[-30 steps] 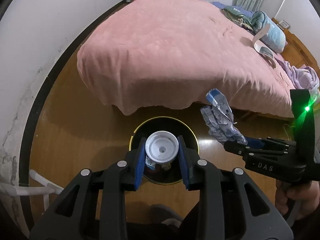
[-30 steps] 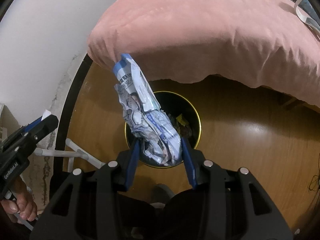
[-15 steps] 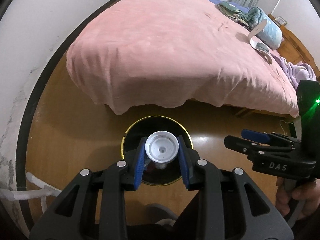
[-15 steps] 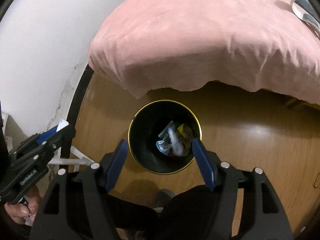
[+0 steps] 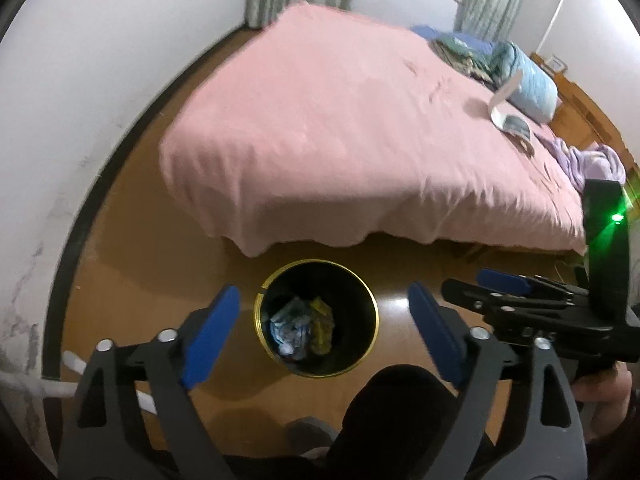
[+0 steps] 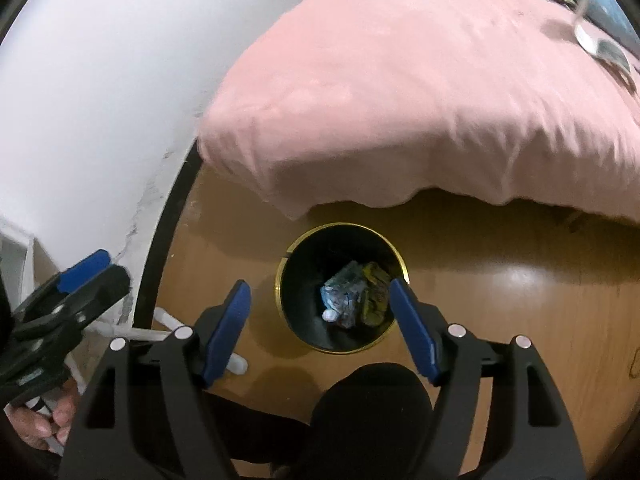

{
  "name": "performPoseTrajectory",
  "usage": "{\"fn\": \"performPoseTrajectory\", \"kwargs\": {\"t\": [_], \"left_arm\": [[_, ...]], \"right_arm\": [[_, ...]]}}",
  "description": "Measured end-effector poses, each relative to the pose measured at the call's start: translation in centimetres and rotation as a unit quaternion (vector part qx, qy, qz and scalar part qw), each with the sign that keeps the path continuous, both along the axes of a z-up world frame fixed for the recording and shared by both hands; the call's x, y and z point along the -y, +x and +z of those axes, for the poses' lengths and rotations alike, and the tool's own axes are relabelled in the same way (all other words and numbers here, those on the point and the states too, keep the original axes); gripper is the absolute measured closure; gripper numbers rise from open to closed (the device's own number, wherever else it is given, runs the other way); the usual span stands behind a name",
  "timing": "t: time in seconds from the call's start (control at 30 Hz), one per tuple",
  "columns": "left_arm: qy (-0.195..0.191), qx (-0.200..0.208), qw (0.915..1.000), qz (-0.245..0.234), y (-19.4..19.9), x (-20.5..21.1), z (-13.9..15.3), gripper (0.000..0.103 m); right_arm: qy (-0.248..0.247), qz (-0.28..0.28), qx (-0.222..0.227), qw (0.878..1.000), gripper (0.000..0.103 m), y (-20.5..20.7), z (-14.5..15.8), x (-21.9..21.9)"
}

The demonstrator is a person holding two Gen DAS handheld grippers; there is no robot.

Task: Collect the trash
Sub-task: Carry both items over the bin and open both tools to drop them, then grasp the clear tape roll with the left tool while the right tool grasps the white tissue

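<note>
A black trash bin with a gold rim (image 5: 372, 300) (image 6: 402, 268) stands on the wood floor by the bed's foot. Crumpled blue-white wrappers (image 5: 290, 326) (image 6: 344, 294) and yellow trash (image 6: 374, 296) lie inside it. My left gripper (image 5: 322, 328) is open and empty, held above the bin. My right gripper (image 6: 320, 320) is open and empty, also above the bin. It shows side-on at the right of the left wrist view (image 5: 520, 300). The left gripper shows at the left edge of the right wrist view (image 6: 68, 292).
A bed with a pink cover (image 5: 360, 140) (image 6: 420, 100) overhangs the floor just beyond the bin. Pillows and clothes (image 5: 520, 76) lie at its far end. A white wall (image 5: 100, 80) and white rack legs (image 6: 168, 328) stand at the left. My dark-clothed leg (image 5: 392, 412) is below the bin.
The right gripper opened and dropped the crumpled wrapper into the bin. Then the left gripper opened and let go of the white cup, which is gone from its fingers. Both grippers rose.
</note>
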State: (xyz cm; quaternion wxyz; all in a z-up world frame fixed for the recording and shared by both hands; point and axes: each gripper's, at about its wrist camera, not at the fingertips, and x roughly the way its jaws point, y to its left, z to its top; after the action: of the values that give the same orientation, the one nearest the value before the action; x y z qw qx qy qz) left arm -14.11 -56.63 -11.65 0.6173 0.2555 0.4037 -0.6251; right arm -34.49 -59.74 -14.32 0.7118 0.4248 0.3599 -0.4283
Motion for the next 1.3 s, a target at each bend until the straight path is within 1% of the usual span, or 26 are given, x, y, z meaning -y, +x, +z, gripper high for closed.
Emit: {"fn": "performPoseTrajectory", "kwargs": {"t": [0.03,0.07,0.13,0.2,0.3,0.37,0.4,0.43,0.47,0.53,0.57,0.6,0.63,0.7,0.73,0.77,0.8,0.83,0.93,0.97,1.03,1.1,1.17,1.23,1.27,1.3], "left_arm": [[-0.008,0.006,0.9999,0.01,0.7,-1.4,1.3,0.011],[-0.015,0.008,0.9997,0.018,1.4,-2.6,2.3,0.011],[-0.033,0.014,0.9986,0.038,3.2,-5.8,4.7,0.009],[-0.053,0.029,0.9956,0.072,5.6,-9.8,7.2,0.008],[-0.076,0.052,0.9876,0.127,9.3,-16.0,10.0,0.007],[-0.081,0.075,0.9771,0.182,12.4,-21.0,11.3,0.007],[-0.081,0.085,0.9707,0.21,13.8,-23.4,11.8,0.007],[-0.08,0.094,0.9611,0.247,15.6,-26.7,12.2,0.007],[-0.076,0.098,0.9539,0.273,16.9,-28.9,12.5,0.007],[-0.064,0.109,0.9332,0.336,19.8,-34.6,12.6,0.007],[-0.056,0.114,0.922,0.366,20.9,-37.1,12.6,0.007],[-0.045,0.118,0.9076,0.4,22.2,-40.1,12.4,0.007],[-0.035,0.119,0.8951,0.428,23.1,-42.7,12.2,0.007],[-0.024,0.113,0.8737,0.473,24.4,-47.0,12.0,0.007],[-0.021,0.107,0.8606,0.497,24.9,-49.6,11.7,0.007],[-0.02,0.102,0.8505,0.516,25.1,-51.6,11.6,0.007],[-0.018,0.098,0.8411,0.532,25.2,-53.4,11.4,0.007],[-0.015,0.094,0.8315,0.547,25.3,-55.3,11.2,0.007],[-0.004,0.087,0.8135,0.575,25.0,-59.4,10.5,0.007],[0.0,0.085,0.8101,0.58,25.1,-60.1,10.1,0.007],[0.006,0.08,0.806,0.586,25.1,-61.0,9.7,0.007],[0.008,0.076,0.8057,0.587,25.2,-62.1,9.1,0.007],[0.007,0.07,0.8079,0.585,25.5,-62.0,8.8,0.007],[0.006,0.064,0.8123,0.58,25.8,-61.6,8.5,0.007],[0.004,0.062,0.815,0.576,25.6,-61.9,8.3,0.007],[0.004,0.061,0.8182,0.572,25.8,-61.5,8.2,0.007]], "right_arm": [[-0.005,0.01,0.001,1.0,0.032,1.0,0.8,-0.4],[-0.014,0.026,0.007,1.0,0.031,2.4,1.9,-1.1],[-0.041,0.062,0.026,0.997,0.026,5.4,4.4,-2.8],[-0.074,0.105,0.036,0.991,0.021,8.9,6.6,-4.7],[-0.108,0.202,0.057,0.972,0.021,16.2,9.7,-9.2],[-0.114,0.259,0.071,0.957,0.021,20.2,10.9,-12.1],[-0.117,0.29,0.077,0.947,0.021,22.3,11.4,-13.7],[-0.12,0.326,0.082,0.934,0.021,25.0,11.8,-15.9],[-0.122,0.352,0.087,0.924,0.021,26.9,12.1,-17.6],[-0.122,0.411,0.094,0.899,0.021,31.2,12.5,-21.8],[-0.12,0.435,0.098,0.887,0.021,32.9,12.6,-23.5],[-0.114,0.468,0.104,0.87,0.021,35.2,12.6,-26.0],[-0.11,0.489,0.106,0.859,0.021,36.6,12.7,-27.6],[-0.096,0.532,0.113,0.834,0.021,39.6,12.7,-30.7],[-0.085,0.555,0.12,0.819,0.021,41.3,12.6,-32.5],[-0.074,0.573,0.125,0.806,0.021,42.6,12.4,-33.8],[-0.061,0.596,0.128,0.791,0.021,44.4,12.2,-35.7],[-0.057,0.607,0.127,0.783,0.021,45.4,12.1,-37.1],[-0.063,0.644,0.111,0.754,0.027,48.9,11.6,-41.8],[-0.066,0.652,0.104,0.748,0.029,50.2,11.4,-42.9],[-0.067,0.666,0.09,0.737,0.033,52.0,10.7,-44.9],[-0.073,0.671,0.079,0.734,0.038,52.8,10.1,-46.2],[-0.084,0.671,0.068,0.734,0.04,53.4,9.6,-46.8],[-0.085,0.676,0.061,0.73,0.048,53.8,9.3,-47.1],[-0.085,0.677,0.058,0.728,0.057,54.0,9.2,-47.3],[-0.084,0.678,0.055,0.728,0.073,54.1,9.1,-47.4]]}}
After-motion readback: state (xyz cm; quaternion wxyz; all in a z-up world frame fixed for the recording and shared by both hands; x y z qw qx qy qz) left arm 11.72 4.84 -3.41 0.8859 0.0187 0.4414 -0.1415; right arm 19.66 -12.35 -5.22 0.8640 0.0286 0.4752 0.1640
